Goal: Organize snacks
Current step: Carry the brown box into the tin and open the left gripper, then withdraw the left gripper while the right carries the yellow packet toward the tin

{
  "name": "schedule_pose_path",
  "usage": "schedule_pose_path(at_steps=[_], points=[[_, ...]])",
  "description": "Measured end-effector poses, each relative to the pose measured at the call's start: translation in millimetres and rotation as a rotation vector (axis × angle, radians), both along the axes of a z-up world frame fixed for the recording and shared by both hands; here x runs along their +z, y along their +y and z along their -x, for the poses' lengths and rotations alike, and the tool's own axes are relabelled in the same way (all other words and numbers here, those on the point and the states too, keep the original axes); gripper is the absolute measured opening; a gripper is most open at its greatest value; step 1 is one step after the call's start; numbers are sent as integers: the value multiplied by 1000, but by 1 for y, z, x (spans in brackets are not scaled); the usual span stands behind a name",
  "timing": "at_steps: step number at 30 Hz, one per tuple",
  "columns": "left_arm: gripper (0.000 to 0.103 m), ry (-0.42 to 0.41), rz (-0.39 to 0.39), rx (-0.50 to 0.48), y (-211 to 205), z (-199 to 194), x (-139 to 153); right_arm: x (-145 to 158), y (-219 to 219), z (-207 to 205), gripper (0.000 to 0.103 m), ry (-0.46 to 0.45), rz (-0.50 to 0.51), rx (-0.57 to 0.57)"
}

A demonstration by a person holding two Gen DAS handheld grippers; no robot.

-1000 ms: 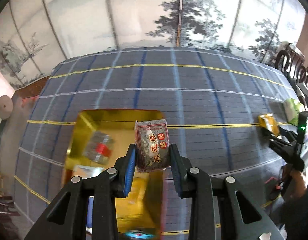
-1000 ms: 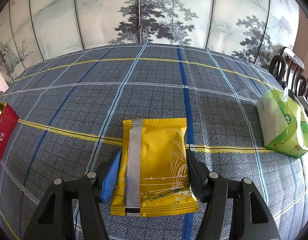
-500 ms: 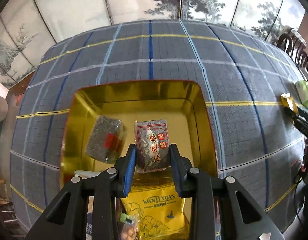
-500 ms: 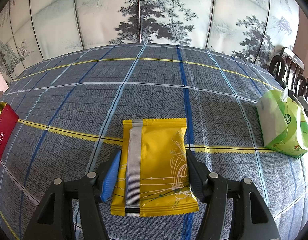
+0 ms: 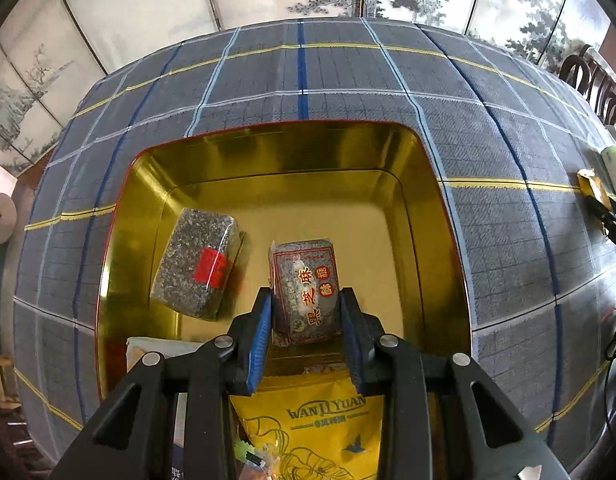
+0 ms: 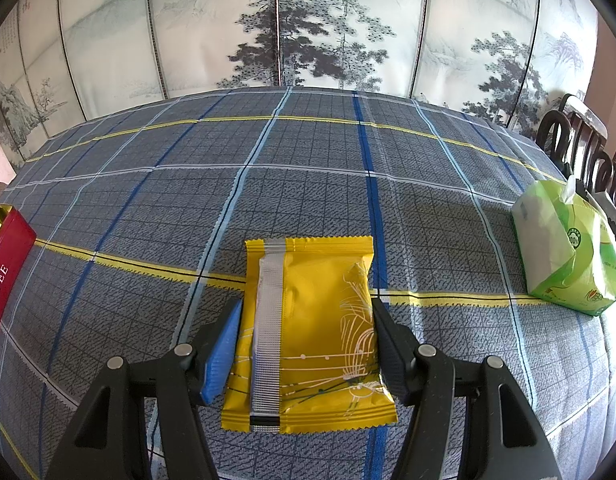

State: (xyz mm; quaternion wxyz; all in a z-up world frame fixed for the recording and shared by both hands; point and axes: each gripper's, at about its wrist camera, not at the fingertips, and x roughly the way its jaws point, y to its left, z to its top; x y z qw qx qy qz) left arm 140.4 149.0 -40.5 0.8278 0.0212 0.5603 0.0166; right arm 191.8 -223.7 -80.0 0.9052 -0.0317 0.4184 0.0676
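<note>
Through the left wrist camera we see our left gripper (image 5: pixel 305 322) clamped on a grey sesame cake packet (image 5: pixel 304 293) with red lettering, held over the inside of a gold tin (image 5: pixel 428 216) on the blue plaid tablecloth (image 5: pixel 508 240); a second grey packet with a red label (image 5: pixel 197 263) lies on the tin floor to its left, and a yellow bag printed WANJIYUAN (image 5: pixel 328 424) sits nearer the camera. Through the right wrist camera our right gripper (image 6: pixel 305 344) holds a yellow foil snack packet (image 6: pixel 308 332) between its pads, seam side up, at the tablecloth (image 6: pixel 308 184). A green tissue pack (image 6: pixel 568 248) rests well off to the right, and a red toffee tin (image 6: pixel 3 276) shows at the left edge.
</note>
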Motion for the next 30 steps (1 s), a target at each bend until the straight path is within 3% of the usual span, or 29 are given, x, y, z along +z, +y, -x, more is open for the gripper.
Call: schedule_pose_path(at_steps=[15,19,23,30], points=[[33,-12,-29,19,-1,-3,4,0,-1,0,64,1,0,1],[37,-25,-36,30,-1,-3,8,0,-1,0,64,1,0,1],[48,-51,-43,30,-4,1,18,0,-1,0,64,1,0,1],[51,-114,-80,46,-9,15,42,1,-1,0,64,1,0,1]])
